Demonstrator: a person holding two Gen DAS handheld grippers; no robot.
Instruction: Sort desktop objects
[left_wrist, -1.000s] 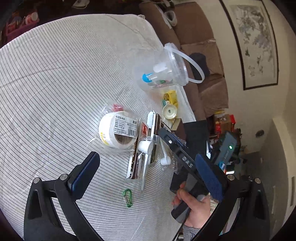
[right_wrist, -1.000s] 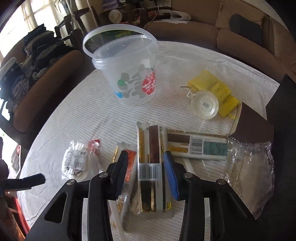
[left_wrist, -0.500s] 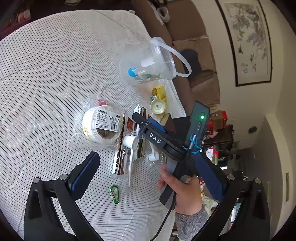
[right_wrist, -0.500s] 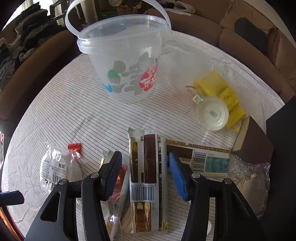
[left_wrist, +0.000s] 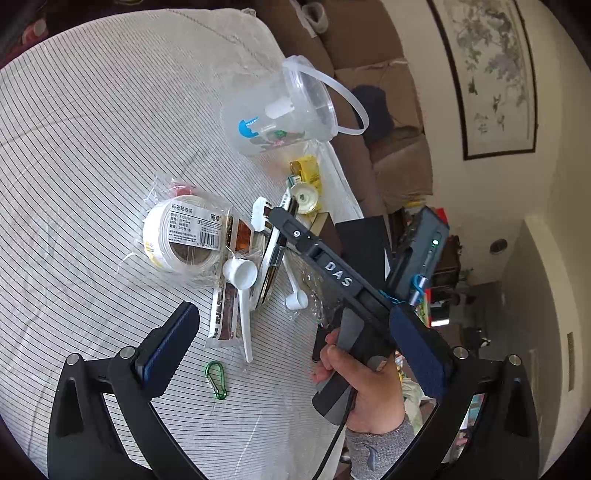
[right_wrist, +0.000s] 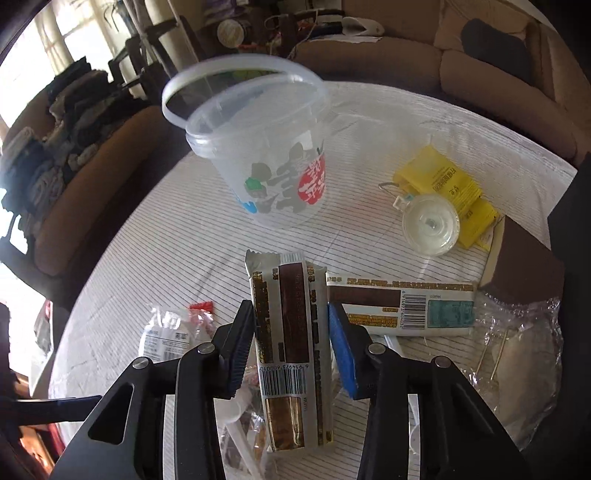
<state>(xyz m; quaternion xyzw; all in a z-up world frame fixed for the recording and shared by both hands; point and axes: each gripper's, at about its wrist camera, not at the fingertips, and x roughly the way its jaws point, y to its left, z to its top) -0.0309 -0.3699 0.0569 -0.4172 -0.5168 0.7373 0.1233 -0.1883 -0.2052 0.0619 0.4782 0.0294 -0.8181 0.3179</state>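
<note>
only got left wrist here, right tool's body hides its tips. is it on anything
observer: yes. The right tool has just been closing, and its pads now press both sides of a brown and white snack bar.
operator: anything else close by
observer: a second bar lies crosswise just right of the gripped one, barcode up.
operator: way to the bucket
observer: the clear bucket stands upright straight ahead of the tool, with only bare striped cloth between.

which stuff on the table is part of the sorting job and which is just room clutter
Job:
- snack bar, between the right gripper pads
- second snack bar
- clear bucket
- label roll
- white scoop
- green clip
- yellow packet

Lying about:
- sofa
- framed picture
</note>
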